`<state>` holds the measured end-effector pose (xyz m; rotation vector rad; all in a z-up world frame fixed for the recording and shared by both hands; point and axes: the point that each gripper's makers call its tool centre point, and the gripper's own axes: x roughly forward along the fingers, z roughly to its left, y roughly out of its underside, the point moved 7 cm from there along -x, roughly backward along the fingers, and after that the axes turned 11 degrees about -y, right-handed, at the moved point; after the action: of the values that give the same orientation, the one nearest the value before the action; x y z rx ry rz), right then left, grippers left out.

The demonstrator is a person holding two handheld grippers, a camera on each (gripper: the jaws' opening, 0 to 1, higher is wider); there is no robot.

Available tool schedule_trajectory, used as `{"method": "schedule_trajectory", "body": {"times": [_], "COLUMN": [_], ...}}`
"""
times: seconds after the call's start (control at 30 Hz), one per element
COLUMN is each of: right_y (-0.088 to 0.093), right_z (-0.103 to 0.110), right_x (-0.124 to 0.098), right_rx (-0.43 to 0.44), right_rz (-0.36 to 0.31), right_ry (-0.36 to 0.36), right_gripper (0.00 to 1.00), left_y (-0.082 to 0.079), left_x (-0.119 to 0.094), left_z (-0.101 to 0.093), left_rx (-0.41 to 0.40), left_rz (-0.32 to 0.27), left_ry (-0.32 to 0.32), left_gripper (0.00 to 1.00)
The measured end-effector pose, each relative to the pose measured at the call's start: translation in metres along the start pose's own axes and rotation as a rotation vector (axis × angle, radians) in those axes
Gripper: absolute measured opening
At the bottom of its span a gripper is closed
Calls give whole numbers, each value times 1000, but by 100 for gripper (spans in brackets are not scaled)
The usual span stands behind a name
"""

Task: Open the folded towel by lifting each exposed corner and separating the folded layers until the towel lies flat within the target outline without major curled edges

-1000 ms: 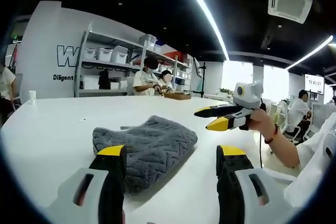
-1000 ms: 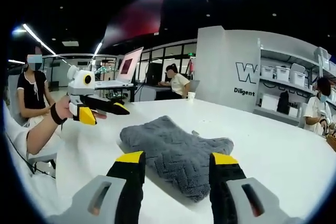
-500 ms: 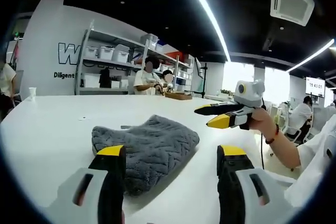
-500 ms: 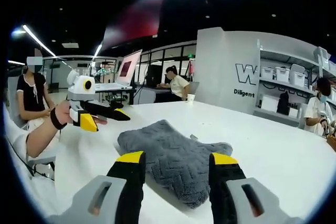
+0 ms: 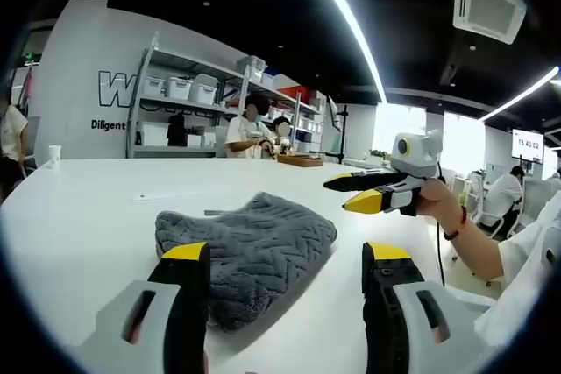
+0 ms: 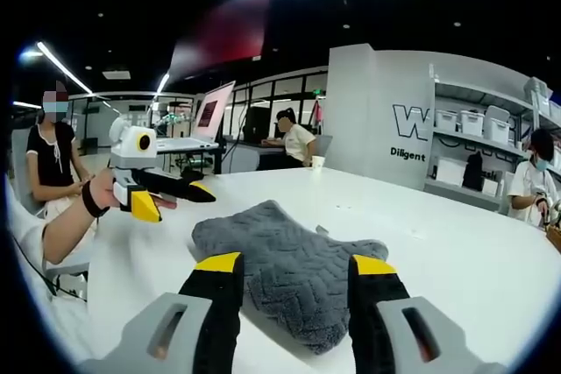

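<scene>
A folded grey towel [image 5: 245,247] with a zigzag weave lies on the white table [image 5: 79,216]; in the right gripper view the towel [image 6: 294,269] is just beyond the jaws. My left gripper [image 5: 285,260] is open, its left fingertip over the towel's near edge, nothing held. My right gripper [image 6: 294,267] is also open, low over the towel's near end. The right gripper [image 5: 355,192] shows in the left gripper view, held in a hand above the table to the right of the towel. The left gripper [image 6: 175,192] appears in the right gripper view, left of the towel.
Shelving with white bins [image 5: 188,89] stands at the back, with people near it. A paper cup [image 6: 319,162] sits at the table's far edge. A seated person [image 6: 54,159] is beyond the table's left side. A tray [image 5: 296,160] lies at the far end.
Both views drifted slightly; the towel sits a little nearer the right jaws. Neither gripper has taken hold of anything, and the towel keeps its shape.
</scene>
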<state>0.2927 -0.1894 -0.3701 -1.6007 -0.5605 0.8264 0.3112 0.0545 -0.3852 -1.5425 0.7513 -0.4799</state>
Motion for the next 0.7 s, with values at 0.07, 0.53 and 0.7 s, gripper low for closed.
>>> {"method": "schedule_trajectory", "body": {"times": [0.07, 0.53, 0.7], "right_y": [1, -1, 0], "right_z": [-1, -9, -12], "right_x": [0, 4, 6], "right_rx": [5, 17, 26], "right_rz": [-2, 0, 1], "right_ry": [4, 8, 7], "right_gripper": [44, 43, 43], "left_y": [1, 3, 1], "left_x": [1, 4, 8], "left_z": [0, 2, 2], "left_rx": [-1, -11, -9], "left_rz": [6, 8, 8], "left_ry": [0, -9, -18], "left_gripper": [68, 68, 68]}}
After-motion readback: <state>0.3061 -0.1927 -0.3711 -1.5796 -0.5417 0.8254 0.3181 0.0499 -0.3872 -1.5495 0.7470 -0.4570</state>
